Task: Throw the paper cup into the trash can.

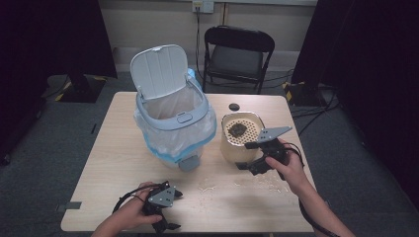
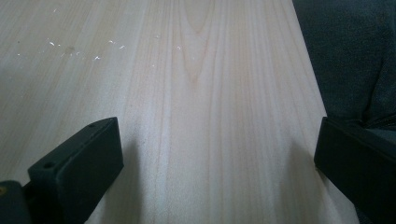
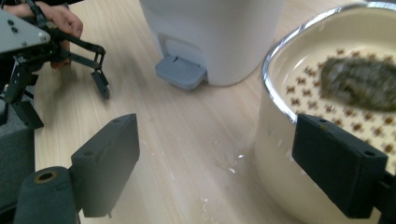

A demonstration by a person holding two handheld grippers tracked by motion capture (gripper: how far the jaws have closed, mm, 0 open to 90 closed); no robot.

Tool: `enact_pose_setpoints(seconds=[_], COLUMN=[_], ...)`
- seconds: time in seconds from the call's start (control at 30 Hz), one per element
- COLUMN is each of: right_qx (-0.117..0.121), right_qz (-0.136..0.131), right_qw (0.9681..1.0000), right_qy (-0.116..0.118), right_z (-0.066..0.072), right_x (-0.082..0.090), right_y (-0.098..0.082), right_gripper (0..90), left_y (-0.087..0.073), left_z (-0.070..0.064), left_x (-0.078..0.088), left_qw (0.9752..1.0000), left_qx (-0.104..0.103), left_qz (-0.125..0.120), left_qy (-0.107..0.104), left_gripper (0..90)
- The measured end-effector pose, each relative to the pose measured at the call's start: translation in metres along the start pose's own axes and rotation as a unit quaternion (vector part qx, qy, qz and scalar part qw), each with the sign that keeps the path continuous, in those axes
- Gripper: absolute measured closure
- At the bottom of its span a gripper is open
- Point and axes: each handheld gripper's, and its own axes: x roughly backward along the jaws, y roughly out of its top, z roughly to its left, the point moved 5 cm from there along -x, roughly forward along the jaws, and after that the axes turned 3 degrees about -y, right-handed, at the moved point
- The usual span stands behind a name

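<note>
A cream pot (image 1: 228, 148) holds a perforated insert with a dark lump (image 1: 237, 130) on it. My right gripper (image 1: 245, 156) is open at the pot's front. In the right gripper view (image 3: 219, 172) the pot's wall (image 3: 275, 163) stands between the jaws, and the lump (image 3: 359, 81) lies beyond the right-hand one. My left gripper (image 1: 175, 210) is open near the table's front edge, low over bare wood (image 2: 217, 163), with nothing between its jaws. It also appears far off in the right gripper view (image 3: 63, 100).
A white pedal bin (image 1: 173, 118) with its lid up and a plastic liner stands left of the pot, its grey pedal (image 3: 181, 72) facing me. White crumbs (image 1: 212, 187) dot the table. A small black disc (image 1: 234, 106) lies behind the pot. A folding chair (image 1: 237, 54) stands beyond the table.
</note>
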Motion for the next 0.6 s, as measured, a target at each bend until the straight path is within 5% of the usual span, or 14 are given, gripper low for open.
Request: enact_pose_setpoints(seconds=[0.6], right_qx=[-0.02], right_qz=[0.017], right_qw=[0.9996], right_qy=[0.008], right_z=[0.007], right_x=[-0.011], right_y=[-0.057], right_gripper=[14.5], left_y=[0.0], left_z=[0.0], left_x=[0.0], left_qw=[1.0], left_qx=[0.0], left_qz=[0.001], left_qy=[0.0], left_gripper=[0.6])
